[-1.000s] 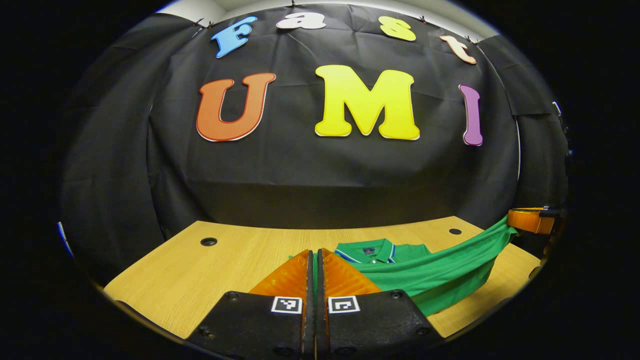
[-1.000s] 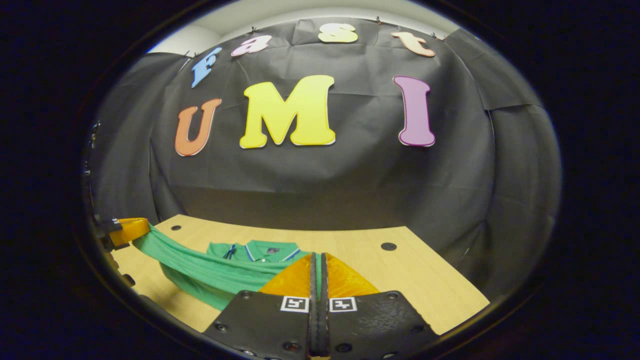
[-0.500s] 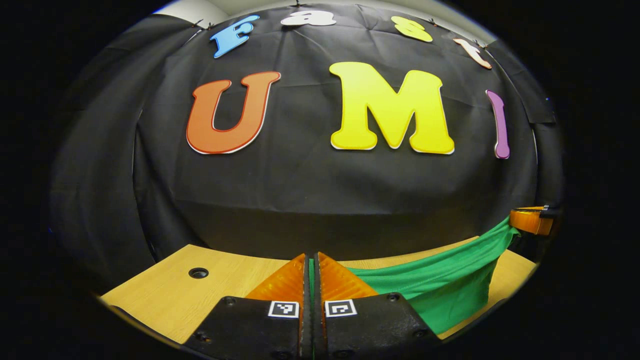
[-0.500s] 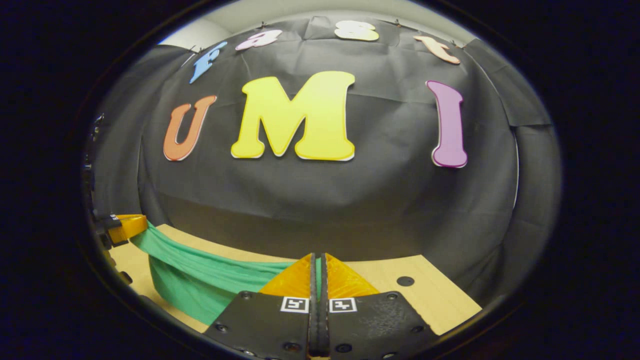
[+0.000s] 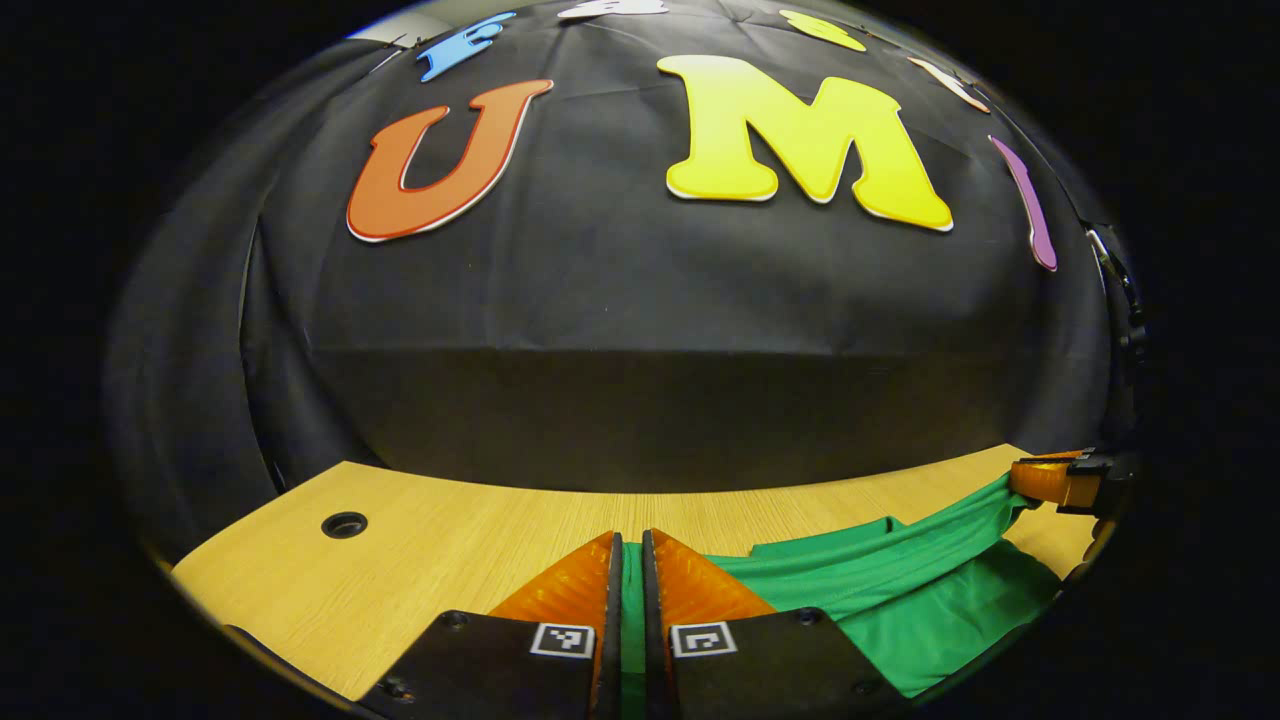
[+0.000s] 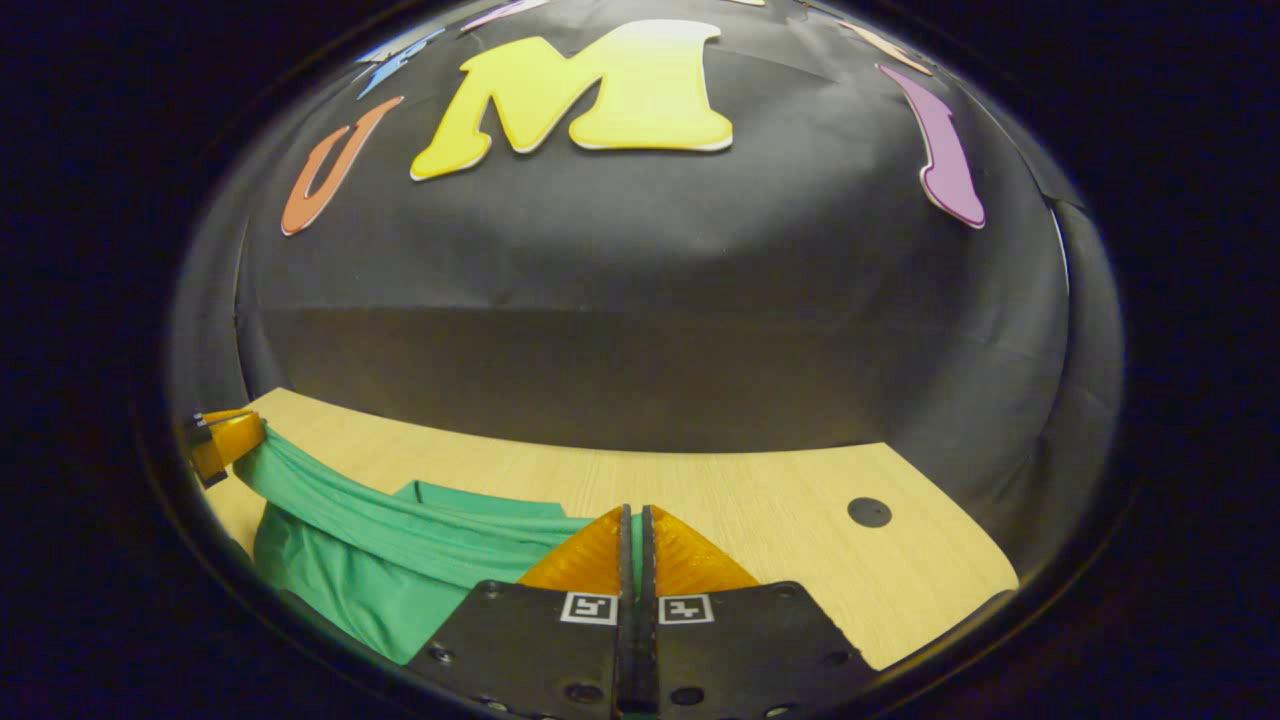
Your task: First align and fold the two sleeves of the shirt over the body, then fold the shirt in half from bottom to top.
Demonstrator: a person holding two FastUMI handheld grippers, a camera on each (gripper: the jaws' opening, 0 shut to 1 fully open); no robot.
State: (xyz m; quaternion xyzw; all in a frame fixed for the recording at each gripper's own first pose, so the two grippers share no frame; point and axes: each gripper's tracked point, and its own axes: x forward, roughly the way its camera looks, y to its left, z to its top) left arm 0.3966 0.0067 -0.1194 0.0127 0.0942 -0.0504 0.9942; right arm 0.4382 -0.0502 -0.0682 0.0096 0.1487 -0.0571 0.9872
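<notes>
The green shirt (image 5: 880, 590) hangs as a band between my two grippers and sags onto the wooden table (image 5: 450, 540). In the left gripper view my left gripper (image 5: 631, 540) is shut on one corner of the shirt's edge, with green cloth showing between its fingers. My right gripper (image 5: 1040, 480) holds the other corner at the far right. In the right gripper view my right gripper (image 6: 635, 515) is shut on the shirt (image 6: 400, 545), and my left gripper (image 6: 225, 440) pinches the cloth at the far left. The collar is hidden under the raised layer.
The table (image 6: 780, 500) ends at the black cloth wall close ahead. A round cable hole (image 5: 344, 524) lies at the back left and another hole (image 6: 869, 512) at the back right. Bare wood lies left of the left gripper and right of the right gripper.
Both grippers have carried the shirt's edge forward toward the back wall and lower. The collar, seen a second ago, is now covered, and the cloth lies closer to the table.
</notes>
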